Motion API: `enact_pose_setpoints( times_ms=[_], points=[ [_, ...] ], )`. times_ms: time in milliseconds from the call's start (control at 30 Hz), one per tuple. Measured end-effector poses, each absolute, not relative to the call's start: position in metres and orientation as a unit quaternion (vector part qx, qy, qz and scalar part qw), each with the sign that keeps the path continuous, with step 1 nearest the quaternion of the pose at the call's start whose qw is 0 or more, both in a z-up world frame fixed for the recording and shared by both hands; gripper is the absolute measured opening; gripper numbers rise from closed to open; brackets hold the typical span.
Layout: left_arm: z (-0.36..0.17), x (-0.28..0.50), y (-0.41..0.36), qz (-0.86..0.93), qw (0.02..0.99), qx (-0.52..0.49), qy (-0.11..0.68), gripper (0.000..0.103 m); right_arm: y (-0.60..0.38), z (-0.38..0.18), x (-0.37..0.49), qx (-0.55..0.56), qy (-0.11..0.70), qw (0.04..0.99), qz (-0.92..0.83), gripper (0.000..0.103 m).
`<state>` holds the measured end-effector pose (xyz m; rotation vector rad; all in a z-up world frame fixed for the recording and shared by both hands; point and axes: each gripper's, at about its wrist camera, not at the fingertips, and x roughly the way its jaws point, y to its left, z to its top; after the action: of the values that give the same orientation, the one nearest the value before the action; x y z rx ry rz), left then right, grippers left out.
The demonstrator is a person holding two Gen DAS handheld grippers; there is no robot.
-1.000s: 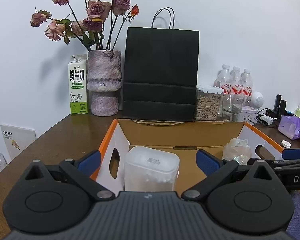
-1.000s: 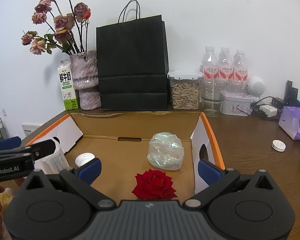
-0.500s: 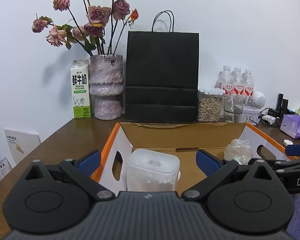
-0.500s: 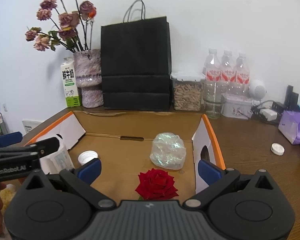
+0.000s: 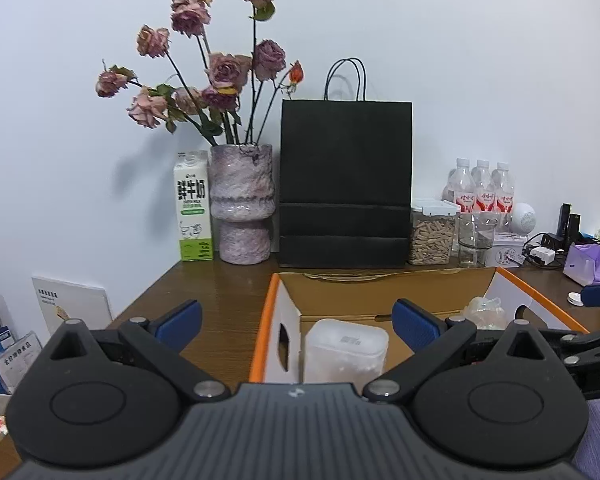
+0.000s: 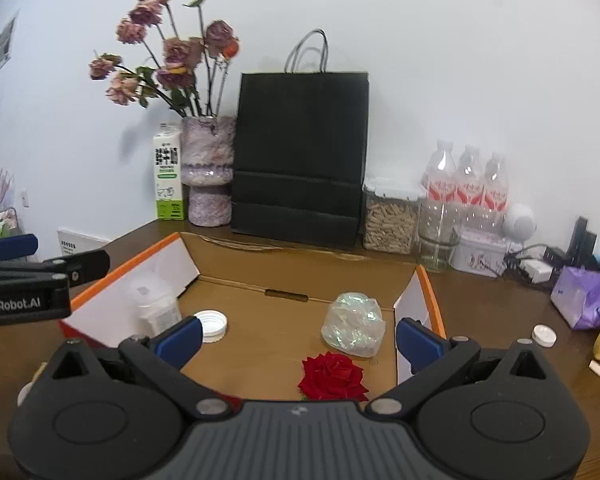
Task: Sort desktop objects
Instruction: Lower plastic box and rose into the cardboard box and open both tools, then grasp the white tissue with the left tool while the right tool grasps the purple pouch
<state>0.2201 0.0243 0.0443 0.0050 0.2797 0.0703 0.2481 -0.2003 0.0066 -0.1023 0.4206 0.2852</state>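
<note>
A dark brown wooden table [image 6: 487, 308] carries an open cardboard box with orange-edged flaps [image 6: 300, 276]. Behind the box, along the wall, stand a green-and-white milk carton [image 5: 193, 206], a mottled purple vase of dried roses [image 5: 242, 204], a black paper bag [image 5: 345, 184] and a clear jar of seeds [image 5: 431, 234]. A small white cap [image 6: 543, 335] lies right of the box, near a purple tissue pack [image 6: 583, 298].

The right gripper [image 6: 298, 340] is hanging with its jaws spread wide over the cardboard box [image 6: 300, 276]. Inside are lying a red rose [image 6: 331, 376], an iridescent wrapped lump [image 6: 353, 324] just behind it, a white cap [image 6: 210, 325] — and a frosted container [image 6: 152, 300] at the left wall.
</note>
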Motion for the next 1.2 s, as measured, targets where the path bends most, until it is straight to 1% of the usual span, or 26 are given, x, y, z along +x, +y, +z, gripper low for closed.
enact_pose_setpoints(
  times_ms=[233, 433, 967, 1200],
  points=[
    [0.047, 0.187, 0.036, 0.038, 0.988, 0.002, 0.147, 0.103, -0.205, 0.014, 0.212, -0.056, 0.203, 0.967, 0.144, 0.103],
    [0.039, 0.16, 0.044, 0.044, 0.986, -0.003, 0.162, 0.103, -0.213, 0.01, 0.18, -0.058, 0.21, 0.966, 0.142, 0.103],
    [0.006, 0.1, 0.059, 0.062, 0.973, -0.017, 0.222, 0.103, -0.238, -0.031, 0.128, -0.052, 0.276, 0.95, 0.135, 0.103],
    [0.0, 0.097, 0.06, 0.064, 0.968, -0.02, 0.242, 0.103, -0.242, -0.044, 0.124, -0.046, 0.297, 0.945, 0.129, 0.103]
  ],
)
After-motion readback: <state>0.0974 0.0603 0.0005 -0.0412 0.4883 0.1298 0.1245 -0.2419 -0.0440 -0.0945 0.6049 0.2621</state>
